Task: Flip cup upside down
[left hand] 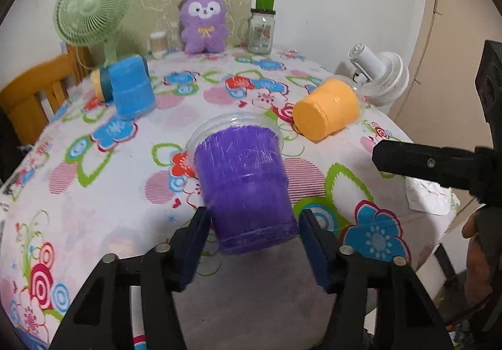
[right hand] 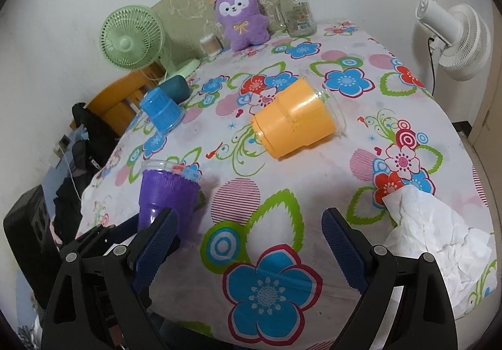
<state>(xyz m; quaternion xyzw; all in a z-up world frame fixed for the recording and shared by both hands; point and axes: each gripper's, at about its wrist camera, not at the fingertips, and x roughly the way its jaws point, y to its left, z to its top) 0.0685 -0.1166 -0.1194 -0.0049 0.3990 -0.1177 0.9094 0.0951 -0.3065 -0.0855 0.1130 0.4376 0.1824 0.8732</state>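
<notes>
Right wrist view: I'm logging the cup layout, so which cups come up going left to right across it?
Purple cup, upright between the left gripper's fingers → blue cup, upside down → orange cup, lying on its side.

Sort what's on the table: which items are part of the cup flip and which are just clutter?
Job:
- purple cup, between the left claw fingers
- orange cup, on its side
- blue cup, upside down
- right claw, open over the cloth

Lying about:
- purple plush
- glass jar
- green fan
- white fan
- crumpled tissue
- cotton swab tub
</notes>
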